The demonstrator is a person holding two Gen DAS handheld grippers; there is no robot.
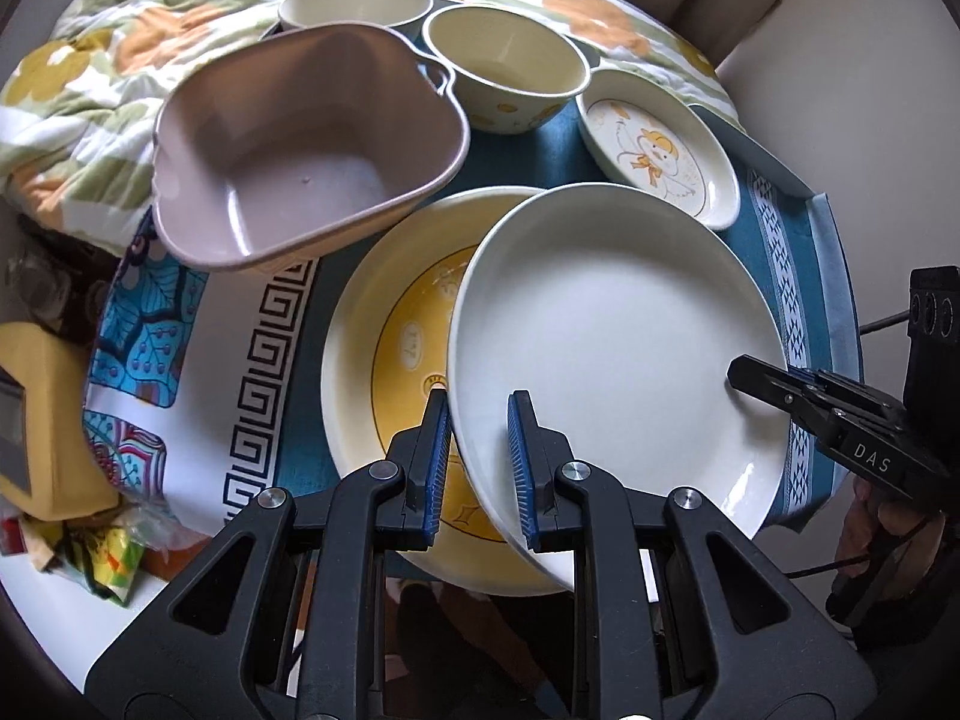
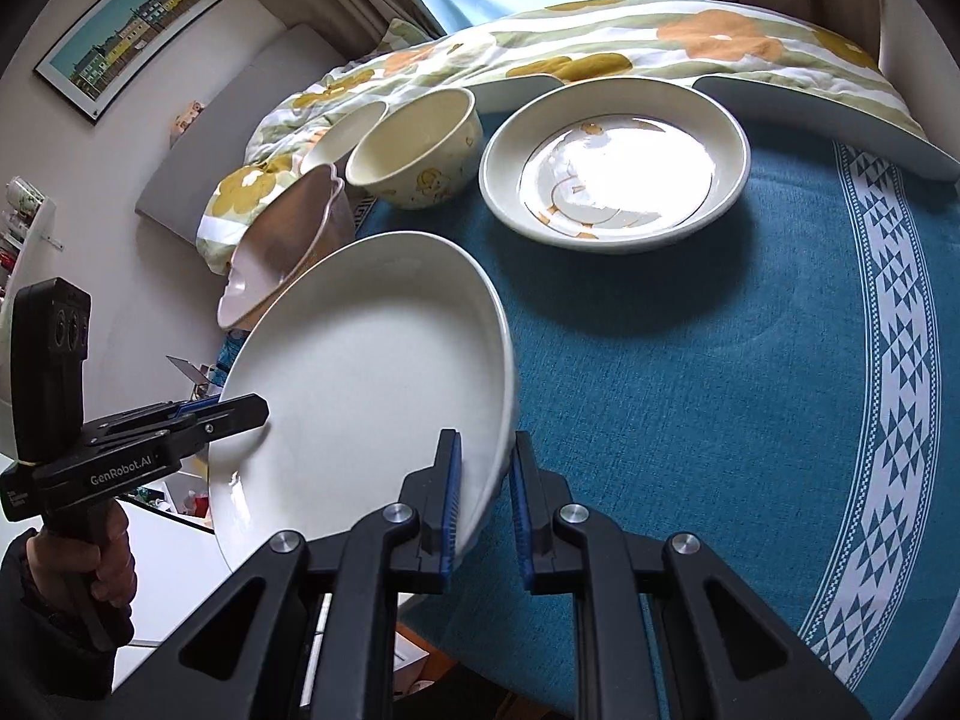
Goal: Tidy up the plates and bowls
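So, quick rundown —
surface: round table w/ teal cloth (image 2: 690,396), white patterned border near its edge; a floral quilt (image 2: 600,42) is bunched along the far side.
room: framed street print (image 2: 126,30) on the wall, curtain + window behind the quilt.
dishes: white plate (image 1: 612,348) held tilted off the cloth, overlapping a yellow-centred plate (image 1: 396,324) under it. Duck plate (image 2: 618,174) sits flat further back, cream bowl (image 2: 420,150) beside it, 2nd cream bowl (image 1: 354,3) behind, pink square bowl (image 1: 300,144) to the left, raised off the cloth.
open room: bare cloth on the right side, between the duck plate and the near edge.
left gripper (image 1: 479,468): pointing steeply down, clamped on the white plate's near rim.
right gripper (image 2: 485,504): angled down, pinching the opposite rim; hand (image 2: 78,564) wrapped around the other grip handle.
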